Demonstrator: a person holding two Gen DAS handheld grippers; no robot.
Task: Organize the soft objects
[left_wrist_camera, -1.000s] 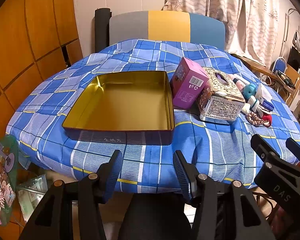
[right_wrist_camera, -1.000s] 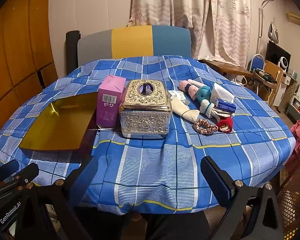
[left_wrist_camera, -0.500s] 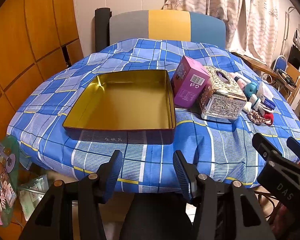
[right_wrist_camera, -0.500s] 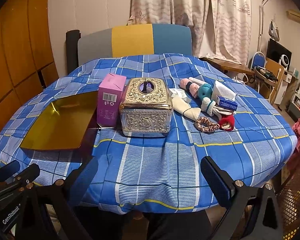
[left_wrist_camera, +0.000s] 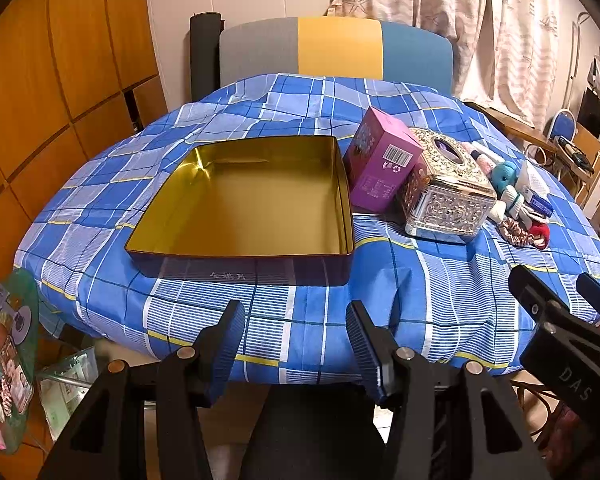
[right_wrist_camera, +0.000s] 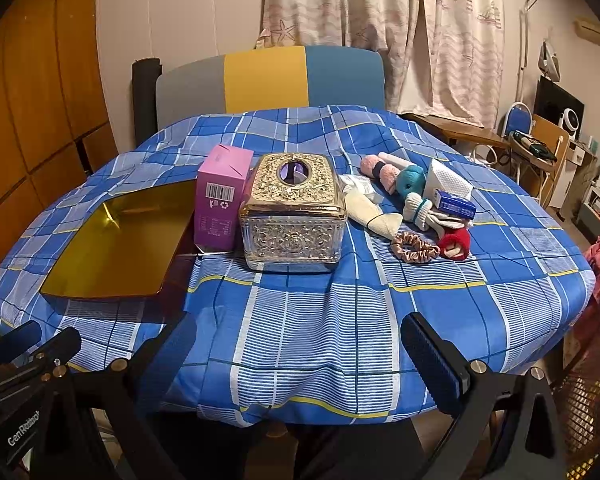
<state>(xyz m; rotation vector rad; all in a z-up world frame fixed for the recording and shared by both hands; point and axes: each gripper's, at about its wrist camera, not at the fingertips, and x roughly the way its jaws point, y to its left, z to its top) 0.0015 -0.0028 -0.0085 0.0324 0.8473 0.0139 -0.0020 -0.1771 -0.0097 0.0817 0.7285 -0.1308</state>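
Note:
A pile of soft things lies on the table's right side: a pink scrunchie [right_wrist_camera: 415,247], a red scrunchie [right_wrist_camera: 455,243], a teal plush [right_wrist_camera: 411,183], a pink fuzzy sock [right_wrist_camera: 380,171], cream socks [right_wrist_camera: 370,213] and a white pouch [right_wrist_camera: 448,186]. The pile shows small in the left wrist view [left_wrist_camera: 518,208]. An empty gold tin tray [left_wrist_camera: 248,200] sits at the left; it also shows in the right wrist view [right_wrist_camera: 116,240]. My left gripper [left_wrist_camera: 296,342] is open and empty, before the table's near edge. My right gripper [right_wrist_camera: 300,360] is open and empty, also at the near edge.
A purple carton [right_wrist_camera: 220,196] and an ornate silver tissue box [right_wrist_camera: 294,212] stand between tray and pile. A blue checked cloth [right_wrist_camera: 340,320] covers the round table. A grey-yellow-blue chair [right_wrist_camera: 268,76] stands behind. Clutter sits on the floor at left [left_wrist_camera: 8,360].
Both grippers have shifted slightly, so the table objects sit a little differently in view. Both stay open and empty. Nothing on the table has moved.

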